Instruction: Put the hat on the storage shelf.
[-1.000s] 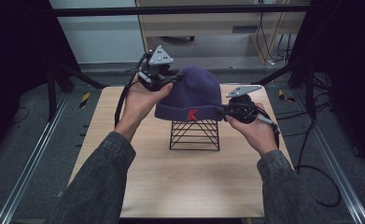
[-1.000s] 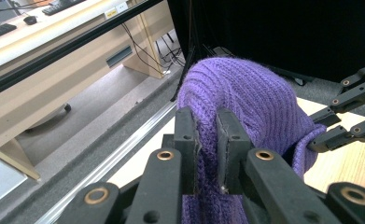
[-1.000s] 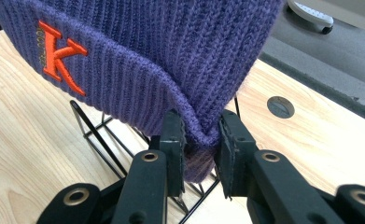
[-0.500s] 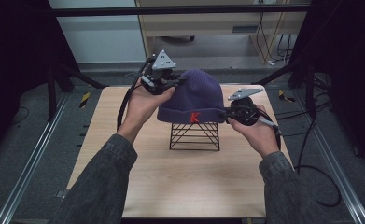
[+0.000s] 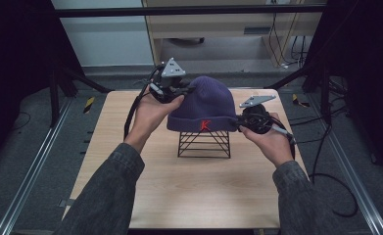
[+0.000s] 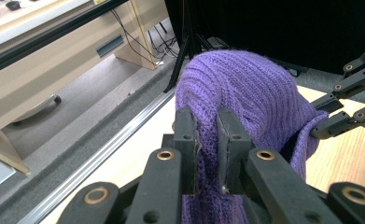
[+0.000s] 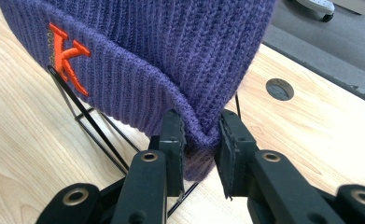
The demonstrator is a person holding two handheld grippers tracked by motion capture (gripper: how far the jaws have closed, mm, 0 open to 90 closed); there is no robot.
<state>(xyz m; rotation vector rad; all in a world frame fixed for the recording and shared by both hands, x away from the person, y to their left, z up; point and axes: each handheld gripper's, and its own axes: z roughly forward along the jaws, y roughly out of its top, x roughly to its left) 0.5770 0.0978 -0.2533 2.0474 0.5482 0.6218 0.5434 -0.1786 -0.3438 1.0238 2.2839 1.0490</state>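
Note:
A purple knit beanie [image 5: 203, 103] with an orange letter K on its cuff sits over a black wire stand [image 5: 203, 144] at the middle of the wooden table [image 5: 189, 191]. My left gripper [image 5: 181, 91] is shut on the beanie's upper left side; in the left gripper view a fold of the beanie [image 6: 245, 98] is pinched by my left gripper [image 6: 207, 149]. My right gripper [image 5: 238, 122] is shut on the cuff's right end; in the right gripper view the beanie [image 7: 161, 60] has its folded cuff squeezed inside my right gripper [image 7: 200, 144], with the wire stand [image 7: 96, 128] underneath.
The table's round cable hole [image 7: 279, 88] lies to the right of the beanie. A beige cabinet [image 5: 218, 24] stands behind the table, and metal floor rails [image 5: 27, 176] run along both sides. Cables [image 5: 326, 161] trail off the right edge.
The beanie has shifted slightly on the stand as both hands tug at it; the left gripper has dropped a little lower on the beanie's crown. Both grips stay shut.

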